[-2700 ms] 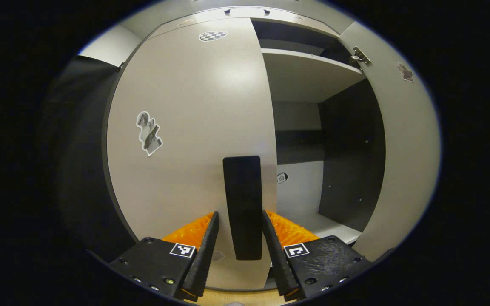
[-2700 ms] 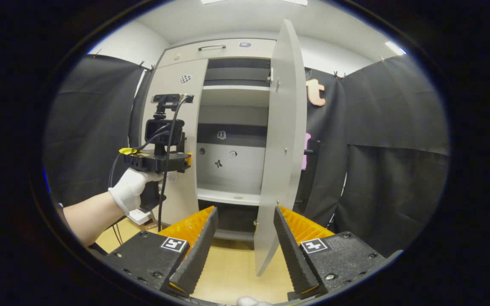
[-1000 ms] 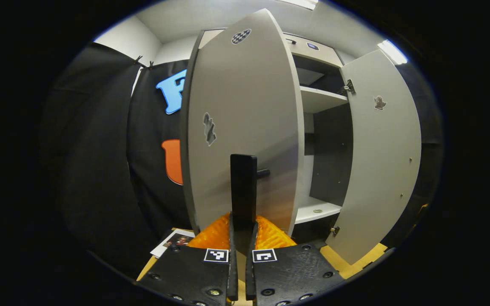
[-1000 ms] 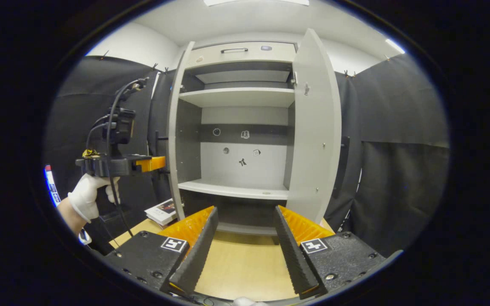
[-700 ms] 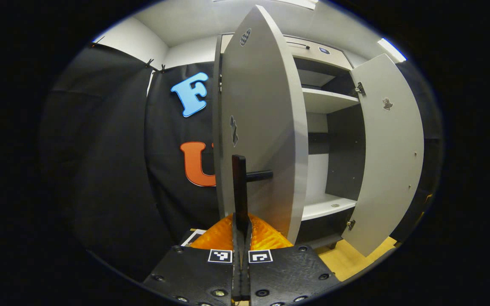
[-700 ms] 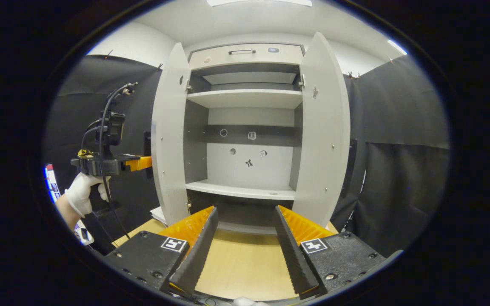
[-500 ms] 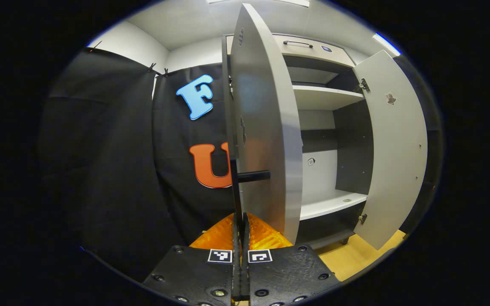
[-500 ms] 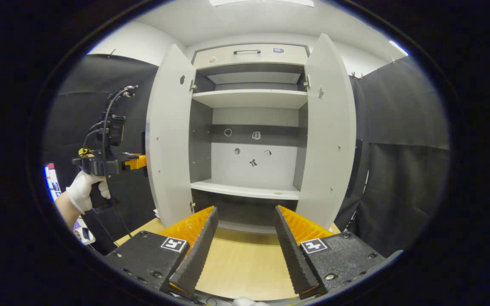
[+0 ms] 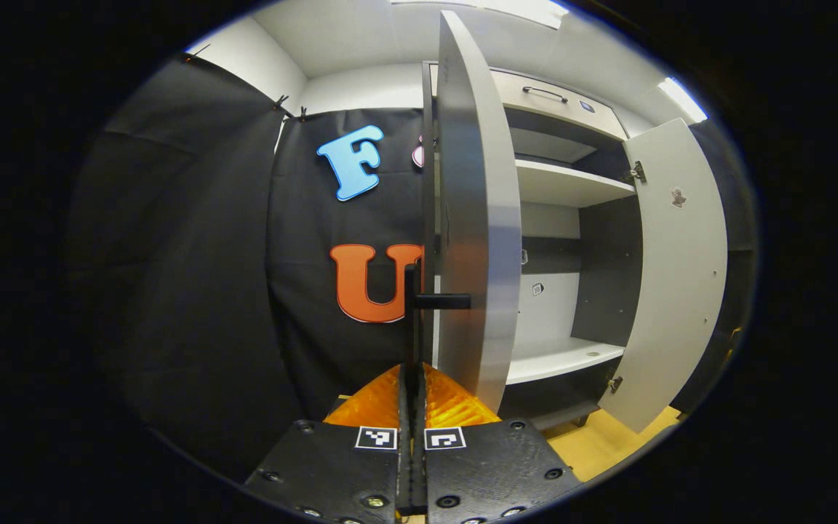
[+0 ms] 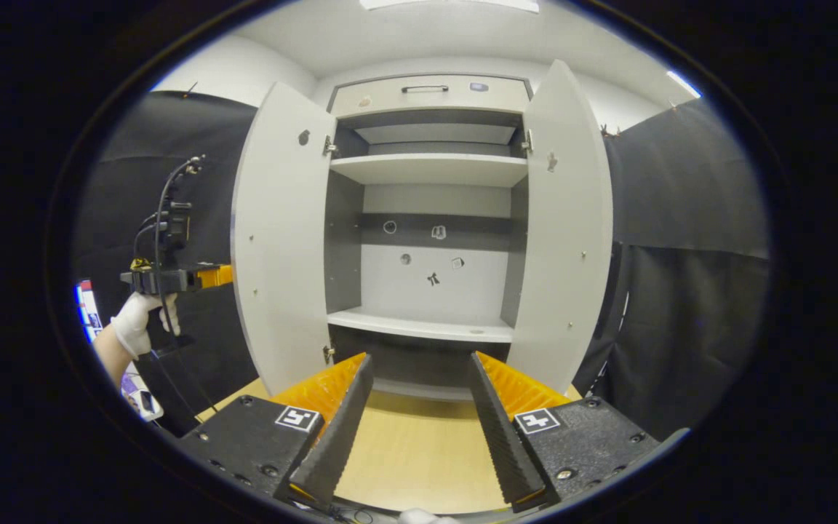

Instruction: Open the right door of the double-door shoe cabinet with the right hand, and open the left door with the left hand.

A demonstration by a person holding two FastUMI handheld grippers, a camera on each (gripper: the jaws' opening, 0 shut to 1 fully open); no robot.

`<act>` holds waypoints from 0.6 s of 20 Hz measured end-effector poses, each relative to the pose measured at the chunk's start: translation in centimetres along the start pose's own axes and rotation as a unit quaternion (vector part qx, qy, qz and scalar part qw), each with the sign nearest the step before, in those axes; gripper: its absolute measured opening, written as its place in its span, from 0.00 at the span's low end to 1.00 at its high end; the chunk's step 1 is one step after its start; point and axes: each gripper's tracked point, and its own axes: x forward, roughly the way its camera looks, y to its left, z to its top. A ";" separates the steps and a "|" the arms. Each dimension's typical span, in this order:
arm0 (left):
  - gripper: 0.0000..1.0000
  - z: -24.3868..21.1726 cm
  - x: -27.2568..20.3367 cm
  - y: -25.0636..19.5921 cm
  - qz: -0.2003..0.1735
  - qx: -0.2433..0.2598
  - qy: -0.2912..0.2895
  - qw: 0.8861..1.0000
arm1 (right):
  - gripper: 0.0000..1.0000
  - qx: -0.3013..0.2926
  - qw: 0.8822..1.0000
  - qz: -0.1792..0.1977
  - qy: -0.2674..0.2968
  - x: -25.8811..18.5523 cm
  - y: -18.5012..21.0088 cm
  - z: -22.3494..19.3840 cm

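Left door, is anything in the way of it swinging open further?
Nothing visible. The left door stands wide open, the left gripper shut on its black handle; behind it hangs the black cloth wall.

Left tongs [image 9: 412,407]: fingers pressed together, closed flat on a thin black bar that rises straight ahead between them. A white-gloved hand [image 10: 144,314] grips these tongs from below, forearm bare. Right tongs [image 10: 419,422]: fingers spread wide apart, level, nothing between them.
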 end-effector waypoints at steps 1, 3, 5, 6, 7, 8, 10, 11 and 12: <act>0.00 0.0 -0.5 0.1 0.003 0.008 0.000 1.000 | 0.86 0.001 1.000 -0.004 0.000 -0.2 -0.1 0.0; 0.02 -0.3 -0.9 0.4 0.011 0.024 0.003 1.000 | 0.86 -0.001 1.000 -0.009 0.000 -0.7 -0.3 0.1; 0.05 -0.7 -2.2 0.5 0.017 0.033 0.010 0.999 | 0.86 -0.003 1.000 -0.018 0.000 -1.0 -0.7 0.2; 0.00 -1.2 -2.7 0.6 0.023 0.035 0.016 0.999 | 0.83 -0.001 1.000 -0.022 -0.001 -1.1 -0.9 0.3; 0.19 -1.6 -3.2 1.1 0.034 0.038 0.024 0.998 | 0.83 0.001 1.000 -0.025 -0.002 -1.3 -1.1 0.4; 0.39 -1.9 -4.2 1.5 0.044 0.039 0.028 0.998 | 0.86 0.003 1.000 -0.027 -0.003 -1.5 -1.3 0.6; 0.77 -2.0 -5.7 1.3 0.053 0.030 0.027 0.998 | 0.83 0.007 0.999 -0.035 -0.010 -1.8 -2.0 1.3; 0.96 -1.9 -6.1 1.0 0.054 0.025 0.025 0.998 | 0.83 0.008 0.999 -0.039 -0.012 -1.9 -2.4 1.5; 0.98 -2.0 -6.9 0.7 0.059 0.020 0.024 0.998 | 0.83 0.010 0.999 -0.042 -0.014 -2.0 -2.7 1.6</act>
